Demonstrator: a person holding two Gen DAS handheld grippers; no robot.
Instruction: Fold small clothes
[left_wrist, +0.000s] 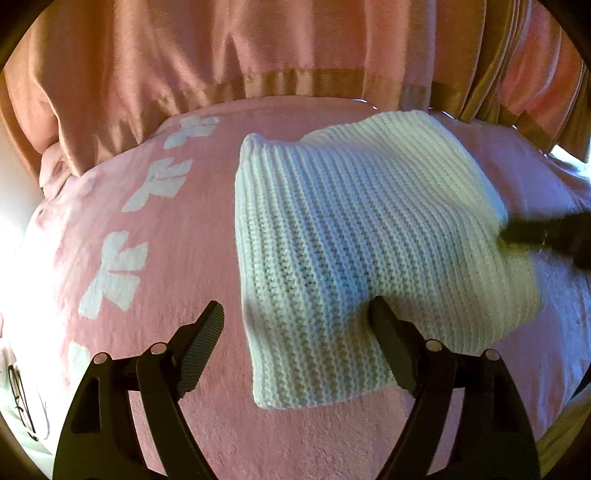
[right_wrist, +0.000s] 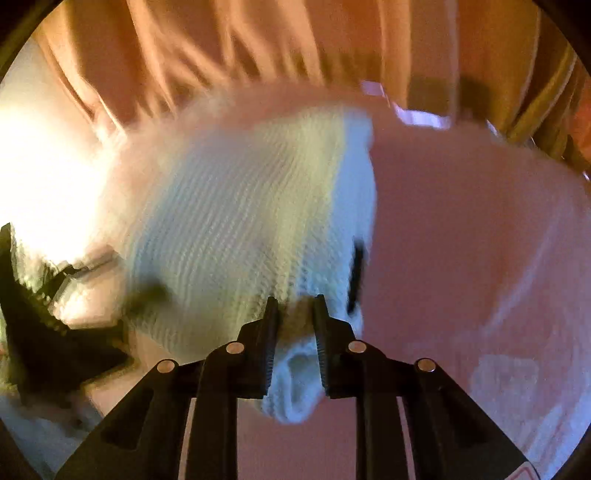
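A cream ribbed knit garment (left_wrist: 354, 236) lies folded on the pink blanket (left_wrist: 177, 280) spread before my two claws. My left claw (left_wrist: 295, 325) stands wide over the garment's near edge: one finger (left_wrist: 201, 347) rests on the bare blanket just left of the knit, the other (left_wrist: 393, 343) presses on top of the knit, and neither pad squeezes anything. The garment's near left corner lies between those fingers, loose. My right claw (right_wrist: 295, 332) stands narrow, its two ribbed pads pinching a bunched fold of the same garment (right_wrist: 240, 229), which fills the gap between them and bulges out below the fingers. From that claw the knit stretches away ahead and to the left; bare blanket (right_wrist: 472, 236) lies to the right. The right wrist view is smeared with blur, so finer detail there cannot be told. White bow shapes (left_wrist: 114, 273) run along the blanket left of my left claw. Beyond the blanket's far edge hangs a peach curtain (left_wrist: 155, 66).
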